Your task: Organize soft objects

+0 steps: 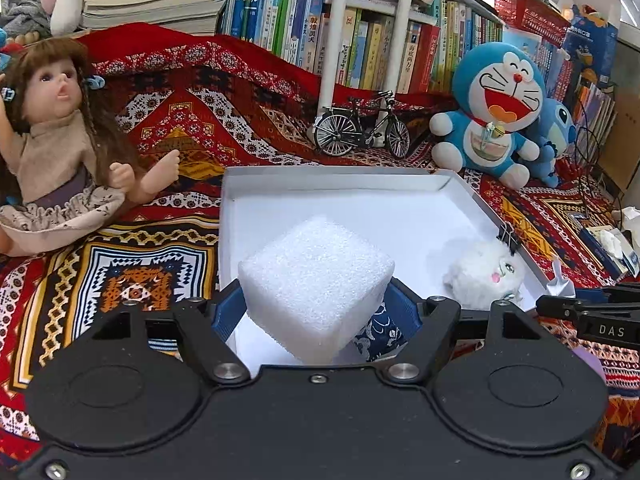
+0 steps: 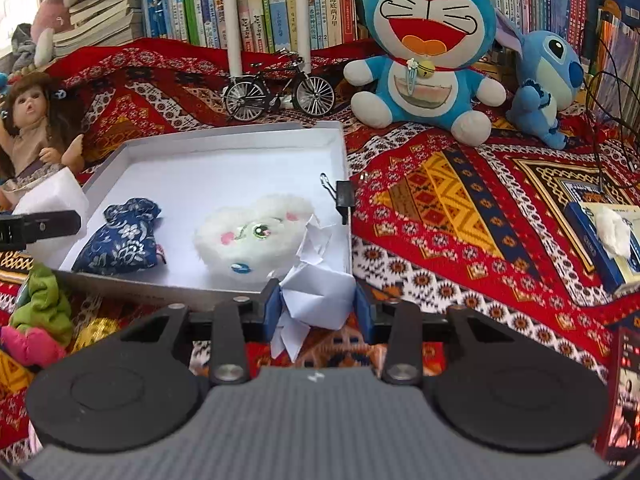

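Observation:
My left gripper (image 1: 316,306) is shut on a white foam cube (image 1: 316,280), held above the near edge of the shallow white box (image 1: 332,172). Inside the box lie a fluffy white plush (image 2: 256,232) and a blue flowered pouch (image 2: 120,240). My right gripper (image 2: 318,306) is shut on a folded white paper figure (image 2: 316,296), at the box's near right corner (image 2: 344,148). In the right wrist view the foam cube (image 2: 52,196) and the left gripper's finger (image 2: 40,224) show at the left edge. The plush (image 1: 484,272) also shows in the left wrist view.
A doll (image 1: 60,140) sits left of the box, a model bicycle (image 1: 360,128) behind it, and blue plush toys (image 2: 428,48) at the back right. A binder clip (image 2: 344,196) grips the box's right wall. Green and pink cloth toys (image 2: 40,320) lie near left; a tissue box (image 2: 608,236) far right.

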`<state>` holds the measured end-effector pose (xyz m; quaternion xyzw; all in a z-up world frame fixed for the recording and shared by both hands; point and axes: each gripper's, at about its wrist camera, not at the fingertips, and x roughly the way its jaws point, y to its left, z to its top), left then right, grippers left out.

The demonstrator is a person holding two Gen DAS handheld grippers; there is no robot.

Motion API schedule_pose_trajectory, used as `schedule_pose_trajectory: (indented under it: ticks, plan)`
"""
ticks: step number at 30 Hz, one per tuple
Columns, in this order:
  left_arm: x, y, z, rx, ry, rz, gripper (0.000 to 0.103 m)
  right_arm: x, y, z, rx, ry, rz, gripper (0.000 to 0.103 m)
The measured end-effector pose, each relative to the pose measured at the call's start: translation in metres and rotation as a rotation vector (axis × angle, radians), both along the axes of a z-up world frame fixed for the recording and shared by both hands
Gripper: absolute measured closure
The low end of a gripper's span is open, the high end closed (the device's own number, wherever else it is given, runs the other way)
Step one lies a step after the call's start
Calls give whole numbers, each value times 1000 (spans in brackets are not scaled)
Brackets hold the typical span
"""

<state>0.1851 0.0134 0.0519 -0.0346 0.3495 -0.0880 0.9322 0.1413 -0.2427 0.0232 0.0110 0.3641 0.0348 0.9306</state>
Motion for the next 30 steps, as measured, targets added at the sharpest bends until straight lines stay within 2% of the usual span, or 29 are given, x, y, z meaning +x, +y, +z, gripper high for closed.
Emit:
schedule_pose_trajectory:
  ticks: [5, 11, 18, 30]
  plan:
    - [15, -5, -3, 4, 12, 6, 30, 9, 1, 3, -15, 6, -8, 59]
    - [27, -8, -6, 7, 26, 12, 30, -2, 15, 19, -101, -71, 26, 59]
    - [38, -14, -10, 2, 45, 20, 30, 30, 20, 30, 35, -82, 49, 59]
    - [57, -20, -9, 13, 50, 27, 30, 70, 35, 17, 87, -70, 74, 59]
